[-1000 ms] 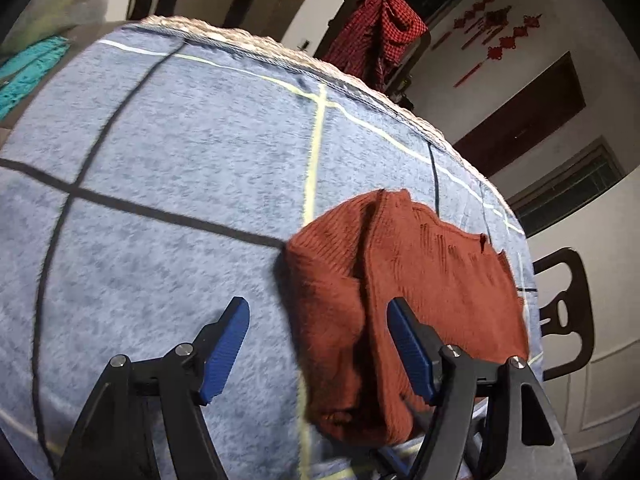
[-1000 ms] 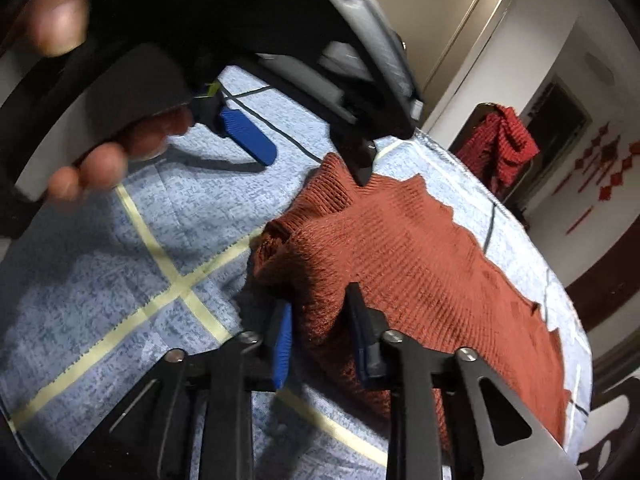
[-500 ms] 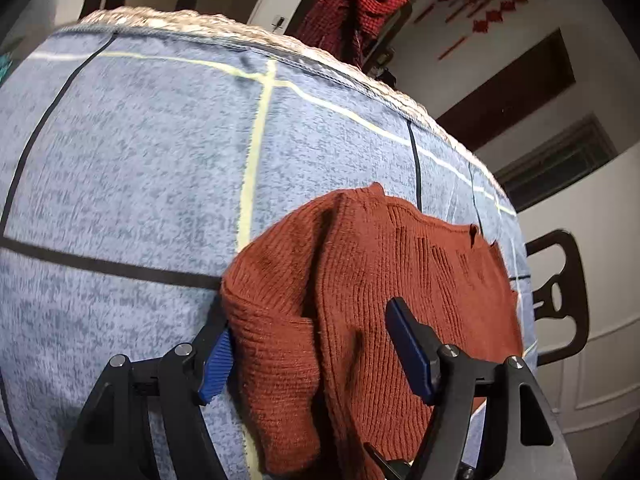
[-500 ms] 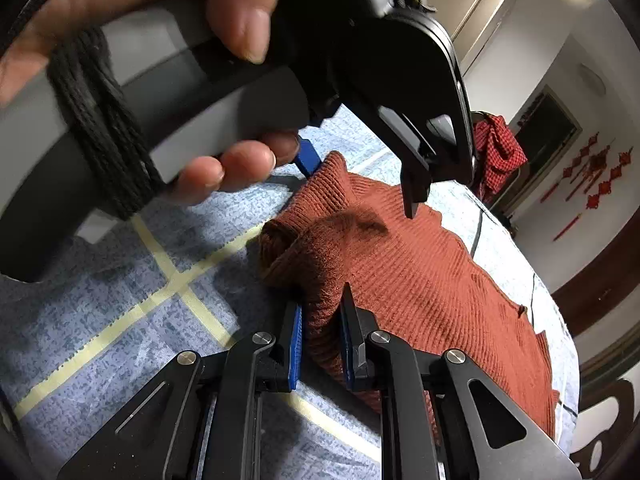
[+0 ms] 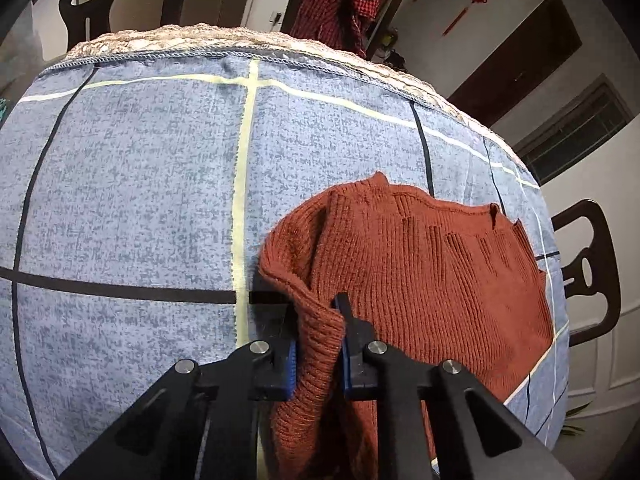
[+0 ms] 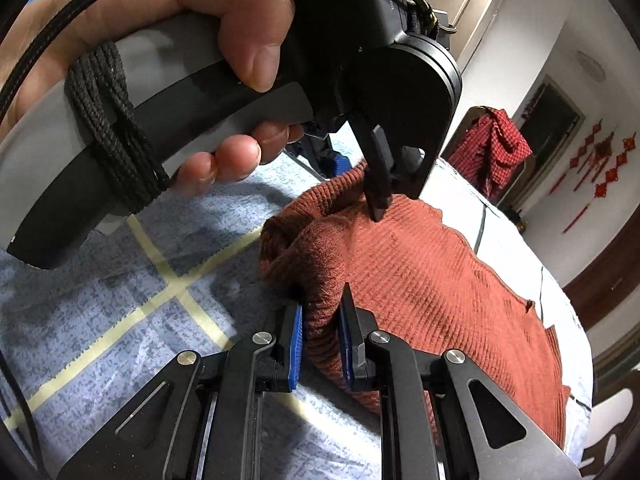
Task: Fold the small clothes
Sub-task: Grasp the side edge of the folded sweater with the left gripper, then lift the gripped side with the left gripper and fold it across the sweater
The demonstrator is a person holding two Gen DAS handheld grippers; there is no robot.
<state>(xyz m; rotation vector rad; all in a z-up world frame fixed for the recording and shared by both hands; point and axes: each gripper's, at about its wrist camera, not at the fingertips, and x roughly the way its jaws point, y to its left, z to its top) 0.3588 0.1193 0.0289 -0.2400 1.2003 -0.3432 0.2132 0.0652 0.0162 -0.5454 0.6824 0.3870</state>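
On the worktop (image 5: 132, 184), covered in a blue checked cloth, our rust-red knitted sweater (image 5: 432, 280) lies flat, well right of the cloth's pale yellow stripe (image 5: 244, 184). Just right of that stripe, our left tongs (image 5: 316, 344) are closing, their blue pads pinching a raised ridge of the sweater's near edge. Further right along that edge, our right tongs (image 6: 320, 344) are clenched on a second bunched fold of the knit. We judge that we hold two points of one edge so the cloth can be lifted evenly and carried over itself without sagging between the grips.
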